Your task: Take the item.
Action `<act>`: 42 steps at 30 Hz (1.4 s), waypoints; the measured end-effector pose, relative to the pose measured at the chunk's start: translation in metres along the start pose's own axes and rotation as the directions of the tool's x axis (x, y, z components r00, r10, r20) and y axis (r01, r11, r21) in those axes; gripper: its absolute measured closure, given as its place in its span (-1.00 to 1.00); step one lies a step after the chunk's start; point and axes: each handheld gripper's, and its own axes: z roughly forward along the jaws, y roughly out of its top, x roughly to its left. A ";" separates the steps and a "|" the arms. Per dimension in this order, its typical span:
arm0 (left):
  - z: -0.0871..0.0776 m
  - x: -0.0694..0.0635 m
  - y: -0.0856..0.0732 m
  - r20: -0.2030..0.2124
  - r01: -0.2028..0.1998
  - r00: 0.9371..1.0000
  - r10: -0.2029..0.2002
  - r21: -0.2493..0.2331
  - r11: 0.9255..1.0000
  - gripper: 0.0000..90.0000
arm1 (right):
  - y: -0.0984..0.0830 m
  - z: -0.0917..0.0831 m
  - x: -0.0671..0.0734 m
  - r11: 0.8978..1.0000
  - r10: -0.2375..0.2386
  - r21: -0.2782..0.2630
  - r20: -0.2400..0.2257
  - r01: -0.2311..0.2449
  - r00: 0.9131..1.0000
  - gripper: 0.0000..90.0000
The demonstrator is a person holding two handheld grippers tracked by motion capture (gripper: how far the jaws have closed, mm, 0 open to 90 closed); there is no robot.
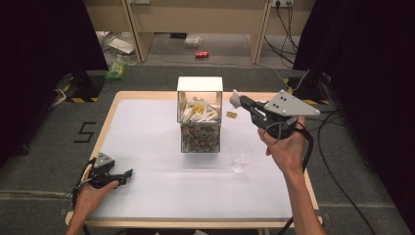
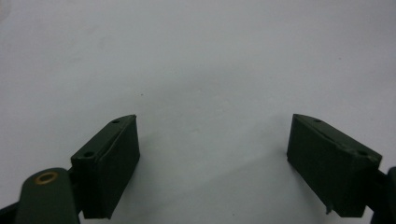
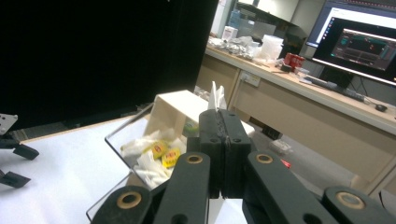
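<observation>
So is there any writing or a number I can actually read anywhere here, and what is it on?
"5": black mark on the grey floor left of the table.
Yellow tags of the tea bags in the clear box: printed, too blurred to read.
Small tag dangling below the right claw: too small to read.
Red can on the floor: too small.
Monitor: text blurred.

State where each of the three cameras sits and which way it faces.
High view: above the person's table edge, looking forward-down at the clear box; both forearms show.
Left gripper view: on the left tool, facing the white table; open jaws.
Right gripper view: on the right tool, facing the box; shut on a tea bag.
Shared: box, tea bag.
</observation>
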 end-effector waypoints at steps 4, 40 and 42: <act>0.000 0.000 0.000 0.000 0.000 1.000 0.000 0.000 1.000 -0.64 | -0.011 -0.007 -0.002 1.000 0.017 0.014 0.010 -0.017 1.000 1.00; 0.000 0.000 0.000 0.001 0.000 1.000 0.000 -0.001 1.000 -0.64 | -0.085 -0.031 0.002 0.993 0.093 0.065 0.032 -0.095 0.995 1.00; 0.000 0.000 0.000 0.001 0.001 1.000 -0.001 -0.001 1.000 -0.64 | -0.087 -0.032 0.003 0.992 0.098 0.072 0.031 -0.100 0.995 1.00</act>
